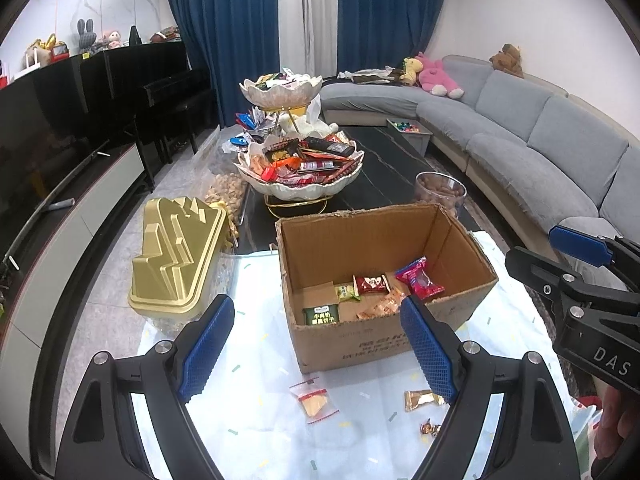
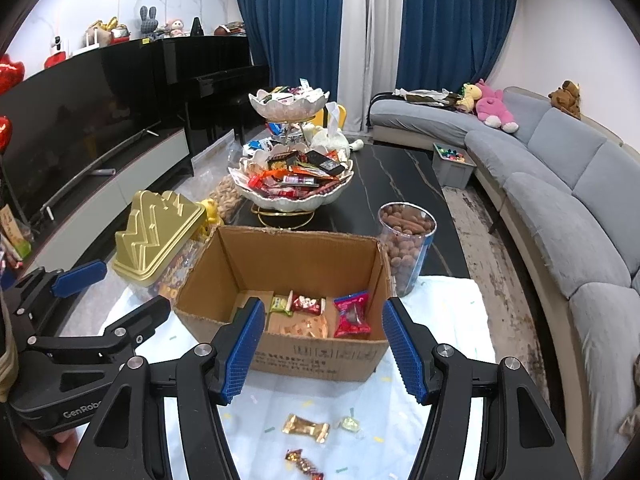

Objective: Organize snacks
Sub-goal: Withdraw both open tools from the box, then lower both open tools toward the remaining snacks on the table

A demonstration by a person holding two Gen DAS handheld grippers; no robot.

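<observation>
Left gripper (image 1: 318,350) and right gripper (image 2: 324,354) both hover with jaws spread wide and nothing between them, just short of the open cardboard box (image 2: 320,356) on the white cloth (image 1: 260,420). Several wrapped snacks lie inside the box, among them a red packet (image 2: 351,316). A gold-wrapped candy (image 2: 306,428) and a clear-bagged snack (image 1: 314,399) lie loose on the cloth near the box.
</observation>
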